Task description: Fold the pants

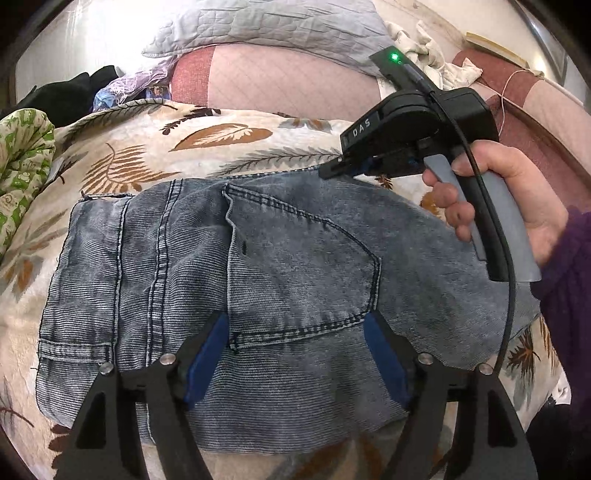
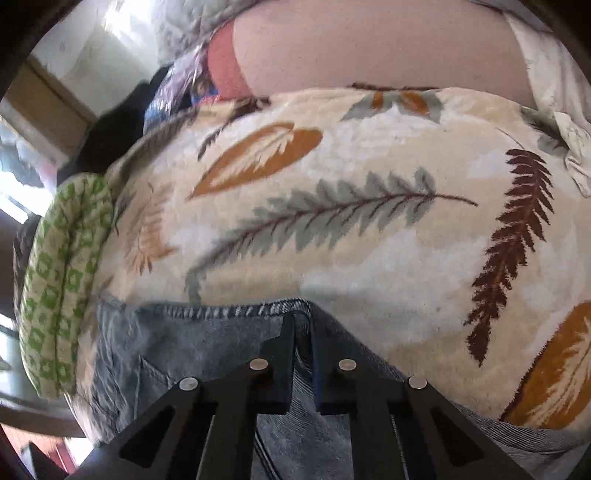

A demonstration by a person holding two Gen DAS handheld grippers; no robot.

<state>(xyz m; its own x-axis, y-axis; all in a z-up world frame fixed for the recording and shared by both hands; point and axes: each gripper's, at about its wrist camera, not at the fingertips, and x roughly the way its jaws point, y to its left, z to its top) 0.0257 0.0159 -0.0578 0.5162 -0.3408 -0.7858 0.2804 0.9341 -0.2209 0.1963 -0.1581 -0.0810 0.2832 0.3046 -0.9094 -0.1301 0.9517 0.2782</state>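
Folded blue denim pants (image 1: 258, 280) lie on a leaf-print blanket (image 1: 147, 147), back pocket up. My left gripper (image 1: 295, 321) hovers over the pocket, jaws wide apart and empty. My right gripper (image 1: 332, 171) is at the pants' far right edge, held by a hand (image 1: 498, 199). In the right wrist view the right gripper (image 2: 303, 325) is shut on a fold of the pants' edge (image 2: 221, 314), with denim pinched between the fingers.
A green-patterned cloth (image 1: 22, 166) lies at the left, also in the right wrist view (image 2: 62, 280). A grey pillow (image 1: 266, 29) and pink quilt (image 1: 277, 81) lie behind. Dark clothes (image 1: 62, 96) are piled at the far left.
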